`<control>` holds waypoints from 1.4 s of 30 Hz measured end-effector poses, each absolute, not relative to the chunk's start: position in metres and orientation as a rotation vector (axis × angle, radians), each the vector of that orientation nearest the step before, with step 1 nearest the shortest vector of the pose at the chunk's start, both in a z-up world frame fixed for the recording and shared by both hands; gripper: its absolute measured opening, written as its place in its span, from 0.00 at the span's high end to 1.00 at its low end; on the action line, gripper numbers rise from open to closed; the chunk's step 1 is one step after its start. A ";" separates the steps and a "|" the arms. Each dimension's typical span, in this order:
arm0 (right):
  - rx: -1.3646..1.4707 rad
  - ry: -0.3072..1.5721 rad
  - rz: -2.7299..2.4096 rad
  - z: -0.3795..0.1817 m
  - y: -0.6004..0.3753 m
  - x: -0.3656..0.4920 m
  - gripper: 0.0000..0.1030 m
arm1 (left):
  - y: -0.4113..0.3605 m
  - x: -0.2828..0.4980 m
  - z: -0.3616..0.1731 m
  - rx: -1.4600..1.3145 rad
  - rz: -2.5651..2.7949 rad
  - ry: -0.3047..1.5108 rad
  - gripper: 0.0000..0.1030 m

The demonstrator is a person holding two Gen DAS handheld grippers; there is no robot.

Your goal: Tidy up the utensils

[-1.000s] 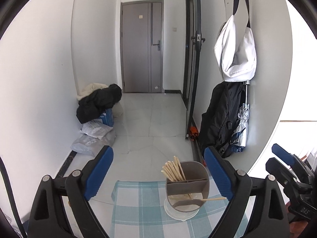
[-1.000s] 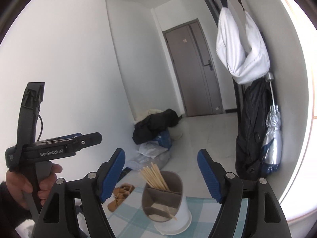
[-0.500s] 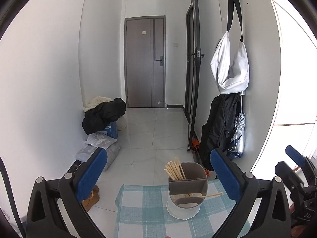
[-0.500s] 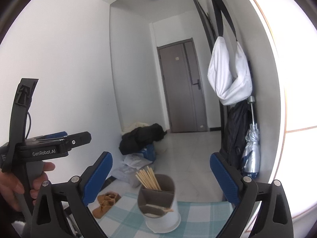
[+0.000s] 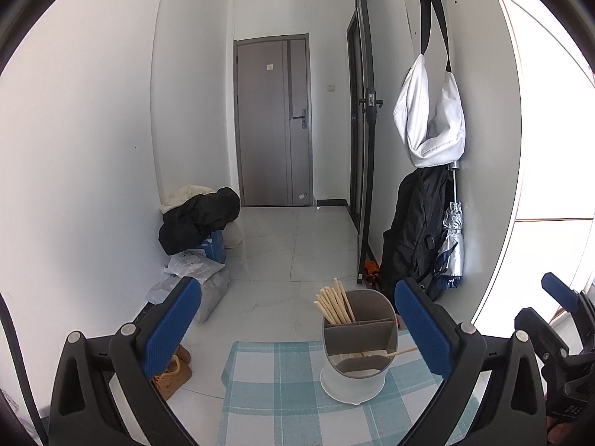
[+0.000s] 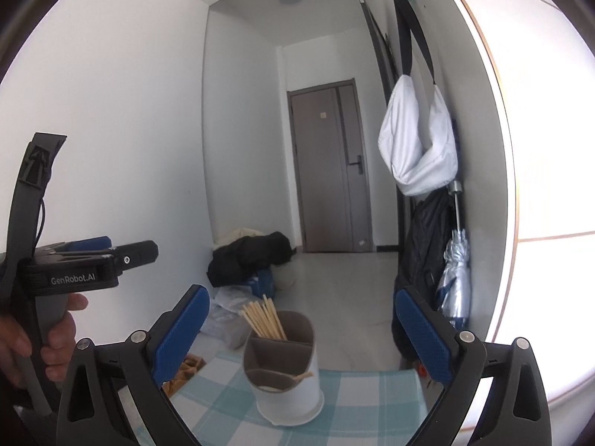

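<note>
A grey-and-white utensil holder [image 5: 357,349] stands upright on the teal checked tablecloth [image 5: 275,394]. Several wooden chopsticks [image 5: 334,304] stand in its back compartment. One more chopstick [image 5: 398,352] lies across the front compartment, sticking out to the right. My left gripper [image 5: 297,319] is open and empty, short of the holder and framing it. My right gripper [image 6: 301,330] is open and empty too, with the holder [image 6: 282,371] and its chopsticks [image 6: 266,319] low between its fingers. In the right wrist view a hand [image 6: 55,338] holds the left gripper [image 6: 85,267] at the left.
The cloth's far edge [image 5: 267,343] drops to a tiled floor. Brown shoes [image 5: 171,375] lie beside the table. Clothes and bags [image 5: 197,219] are piled at the left wall. A black coat [image 5: 416,238], an umbrella [image 5: 452,245] and a white bag [image 5: 427,122] hang on the right.
Both grippers' jaws have spread wider, with nothing between them. Both have drawn back a little from the holder, and more floor and the shoes have come into view.
</note>
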State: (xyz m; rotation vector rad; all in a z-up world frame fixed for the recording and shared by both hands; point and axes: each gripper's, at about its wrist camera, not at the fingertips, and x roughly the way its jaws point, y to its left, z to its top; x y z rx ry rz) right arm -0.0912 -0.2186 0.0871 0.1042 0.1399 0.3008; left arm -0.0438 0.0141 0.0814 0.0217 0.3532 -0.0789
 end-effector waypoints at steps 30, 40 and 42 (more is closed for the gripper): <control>0.157 0.273 0.287 0.016 -0.223 -0.071 0.01 | 0.011 -0.029 -0.001 -0.032 -0.086 0.446 0.02; 0.168 0.312 0.273 0.006 -0.221 -0.063 0.01 | 0.011 -0.025 -0.006 -0.055 -0.072 0.464 0.02; 0.169 0.317 0.274 0.006 -0.221 -0.061 0.01 | 0.011 -0.025 -0.007 -0.054 -0.078 0.468 0.02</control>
